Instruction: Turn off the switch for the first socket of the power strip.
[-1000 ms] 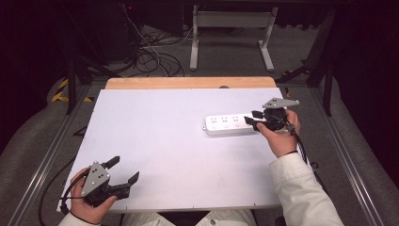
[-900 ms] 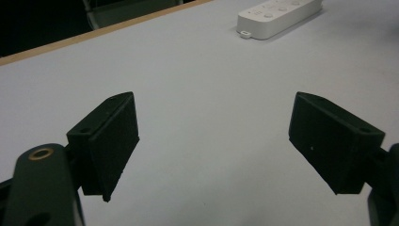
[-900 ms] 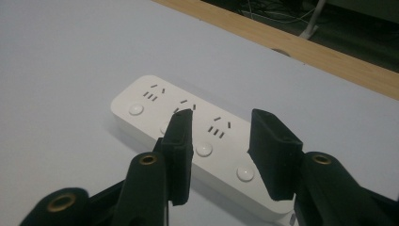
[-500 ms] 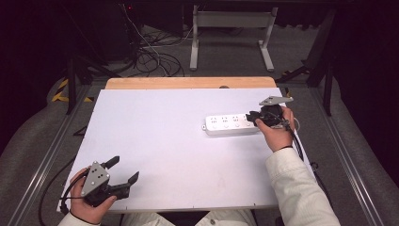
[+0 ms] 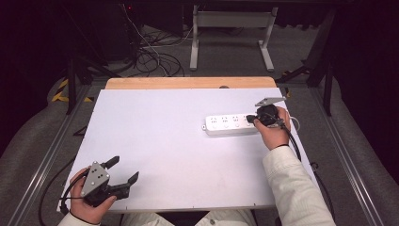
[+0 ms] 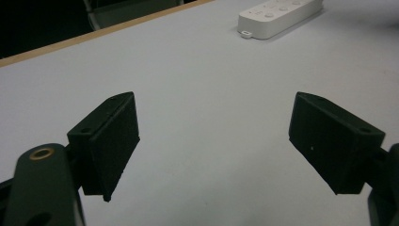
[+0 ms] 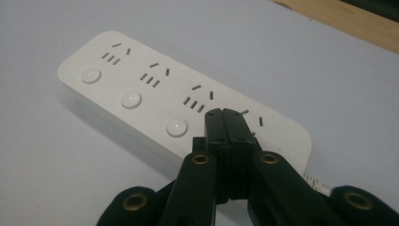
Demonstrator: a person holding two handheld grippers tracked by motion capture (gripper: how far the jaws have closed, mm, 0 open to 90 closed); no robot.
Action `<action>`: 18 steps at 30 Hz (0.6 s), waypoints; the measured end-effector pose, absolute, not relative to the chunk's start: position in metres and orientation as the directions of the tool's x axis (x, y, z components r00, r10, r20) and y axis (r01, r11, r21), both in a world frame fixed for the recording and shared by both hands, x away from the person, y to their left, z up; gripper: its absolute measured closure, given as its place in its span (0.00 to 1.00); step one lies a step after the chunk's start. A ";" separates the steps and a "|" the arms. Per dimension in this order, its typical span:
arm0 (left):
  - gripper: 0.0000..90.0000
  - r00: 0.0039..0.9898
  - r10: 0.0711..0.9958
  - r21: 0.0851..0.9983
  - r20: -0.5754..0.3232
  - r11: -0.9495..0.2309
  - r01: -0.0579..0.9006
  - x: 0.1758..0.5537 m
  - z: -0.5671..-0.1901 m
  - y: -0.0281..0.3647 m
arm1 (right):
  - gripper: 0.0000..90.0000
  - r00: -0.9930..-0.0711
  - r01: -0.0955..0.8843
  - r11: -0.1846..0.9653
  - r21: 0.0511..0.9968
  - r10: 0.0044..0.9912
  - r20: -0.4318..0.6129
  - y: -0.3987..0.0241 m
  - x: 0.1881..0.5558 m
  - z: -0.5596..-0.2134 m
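Note:
A white power strip point(image 5: 226, 124) with several sockets and round buttons lies on the right half of the white table point(image 5: 164, 122). My right gripper point(image 5: 250, 119) hangs over its right end. In the right gripper view the jaws have just been closing and are shut point(image 7: 225, 115), pad against pad with nothing between them, their tips over the socket nearest me on the strip point(image 7: 155, 89). My left gripper point(image 5: 125, 168) rests at the near left corner, open and holding nothing point(image 6: 214, 141). The strip point(image 6: 277, 16) lies far ahead of it.
A wooden strip point(image 5: 188, 83) runs along the table's far edge. Beyond it lie floor cables point(image 5: 155, 61) and a metal stand point(image 5: 230, 28). The strip's cord point(image 7: 317, 181) leaves its near end toward the right hand.
The right gripper has shifted a little left and down over the strip's right end, and its jaws have gone from apart to shut. The left gripper has stayed still.

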State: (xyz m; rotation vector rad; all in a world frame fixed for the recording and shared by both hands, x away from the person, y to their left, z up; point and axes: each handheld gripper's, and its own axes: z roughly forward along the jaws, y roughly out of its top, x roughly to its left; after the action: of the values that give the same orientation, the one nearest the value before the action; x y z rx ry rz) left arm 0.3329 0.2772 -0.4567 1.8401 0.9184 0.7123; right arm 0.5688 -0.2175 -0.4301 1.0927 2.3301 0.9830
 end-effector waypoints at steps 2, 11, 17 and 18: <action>0.19 0.552 0.829 0.912 0.086 -0.288 0.291 0.333 -0.457 0.277 | 1.00 -0.625 0.515 0.457 0.725 0.779 -0.047 -0.217 0.570 -0.432; 0.19 0.554 0.828 0.909 0.084 -0.291 0.298 0.333 -0.457 0.277 | 1.00 -0.620 0.535 0.478 0.696 0.782 -0.061 -0.216 0.575 -0.440; 0.19 0.553 0.829 0.908 0.085 -0.292 0.299 0.333 -0.457 0.277 | 1.00 -0.617 0.543 0.489 0.683 0.784 -0.071 -0.216 0.577 -0.444; 0.19 0.553 0.829 0.908 0.086 -0.294 0.298 0.333 -0.457 0.277 | 1.00 -0.616 0.542 0.490 0.683 0.785 -0.074 -0.216 0.578 -0.444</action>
State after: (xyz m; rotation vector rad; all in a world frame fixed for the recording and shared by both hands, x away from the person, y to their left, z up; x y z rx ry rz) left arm 0.3327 0.2770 -0.4569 1.8478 0.9232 0.7081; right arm 0.5777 -0.2159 -0.4444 1.1068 2.3628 0.8867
